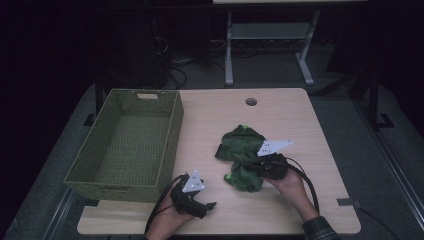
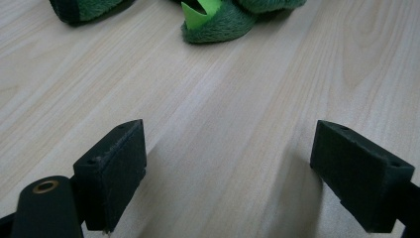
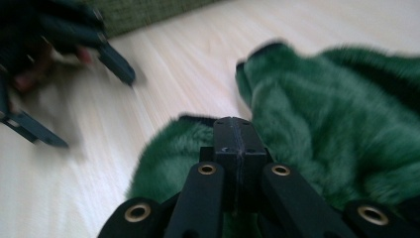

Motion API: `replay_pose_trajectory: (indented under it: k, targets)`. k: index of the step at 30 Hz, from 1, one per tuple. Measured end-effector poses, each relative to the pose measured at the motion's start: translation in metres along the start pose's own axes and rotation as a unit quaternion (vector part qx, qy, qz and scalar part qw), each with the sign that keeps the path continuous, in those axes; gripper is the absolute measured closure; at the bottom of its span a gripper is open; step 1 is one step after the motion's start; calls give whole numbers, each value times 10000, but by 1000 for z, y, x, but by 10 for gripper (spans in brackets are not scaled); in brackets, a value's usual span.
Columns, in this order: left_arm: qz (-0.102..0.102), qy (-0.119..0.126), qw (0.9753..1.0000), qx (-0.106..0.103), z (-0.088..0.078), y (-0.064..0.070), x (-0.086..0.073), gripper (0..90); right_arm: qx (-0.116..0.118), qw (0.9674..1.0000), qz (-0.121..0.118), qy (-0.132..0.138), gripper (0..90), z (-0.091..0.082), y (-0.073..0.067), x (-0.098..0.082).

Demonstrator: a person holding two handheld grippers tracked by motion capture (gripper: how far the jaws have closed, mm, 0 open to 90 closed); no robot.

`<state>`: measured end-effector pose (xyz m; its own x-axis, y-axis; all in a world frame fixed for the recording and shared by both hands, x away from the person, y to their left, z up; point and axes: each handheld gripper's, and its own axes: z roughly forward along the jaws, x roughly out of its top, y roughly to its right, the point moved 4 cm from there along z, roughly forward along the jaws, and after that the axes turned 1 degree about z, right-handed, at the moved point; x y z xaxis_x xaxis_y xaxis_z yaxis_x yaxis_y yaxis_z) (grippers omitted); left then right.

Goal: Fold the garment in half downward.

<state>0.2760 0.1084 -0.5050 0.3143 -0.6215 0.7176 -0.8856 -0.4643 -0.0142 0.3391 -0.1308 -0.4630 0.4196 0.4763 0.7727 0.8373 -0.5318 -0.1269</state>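
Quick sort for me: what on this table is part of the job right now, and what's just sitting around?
In the job:
- green plush cloth
- right gripper, jaws shut over the plush
- left gripper, open above bare table
- green woven basket, likely the destination

Just lying about:
- table's cable hole
- white frame legs behind the table

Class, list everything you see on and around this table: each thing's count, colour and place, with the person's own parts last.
Fuzzy green plush cloth: one, dark green, table centre-right.
Woven rectangular basket: one, olive green, table's left side.
Wooden table: one, pale, with a round hole near the far edge.
Metal stand: one, grey, on the floor behind.
Left gripper: one, black, fingers apart over bare wood.
Right gripper: one, black, fingers together at the cloth.
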Motion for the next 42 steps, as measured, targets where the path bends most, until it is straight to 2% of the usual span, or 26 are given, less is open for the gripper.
replay_pose_trajectory:
  k: [3, 7, 11, 16, 17, 19, 21, 23, 26, 33, 37, 38, 42]
  targets:
    - [-16, -1, 10000, -7, 0, 0, 0, 137, 42, 9998, 108, -184, 898, 10, 2, -8]
    - [-23, 2, 10000, 1, 0, 0, 0, 137, 144, 9991, 123, -391, 900, 20, -3, -14]
    - [-26, 2, 10000, 4, 0, 0, 0, 140, 246, 9979, 209, -563, 900, 21, -5, -17]
    - [-26, 2, 10000, 9, 0, 0, 0, 139, 461, 9965, 83, -696, 900, 18, -12, -21]
    - [-28, 5, 10000, 9, 0, 0, 0, 140, 443, 9968, 32, -668, 900, 18, -13, -22]
    - [-27, 7, 10000, 13, 0, 0, 0, 139, 464, 9967, 83, -657, 900, 17, -14, -23]
    - [-36, 5, 10000, 7, 0, 0, 0, 138, 386, 9975, 51, -588, 895, 15, -14, -21]
    - [-45, 7, 10000, 14, 1, 0, 0, 136, 290, 9987, -13, -429, 818, 11, -12, -19]
    - [-34, -7, 10000, 27, 1, 0, 1, 133, 172, 9996, 72, -231, 721, 1, -8, -14]
    - [-41, -9, 10000, 51, 1, 0, 1, 135, -43, 9997, 224, 133, 559, -15, 0, -6]
    - [-30, -6, 10000, 50, 1, -1, 2, 138, -176, 9994, 269, 114, 481, -18, 4, -4]
    - [-30, 1, 10000, 48, 2, -1, 2, 138, -197, 9992, 334, 133, 471, -19, 5, -3]
    - [-96, -40, 9999, 31, 2, -2, 4, 144, -369, 9986, 339, 190, 435, -24, 10, 2]
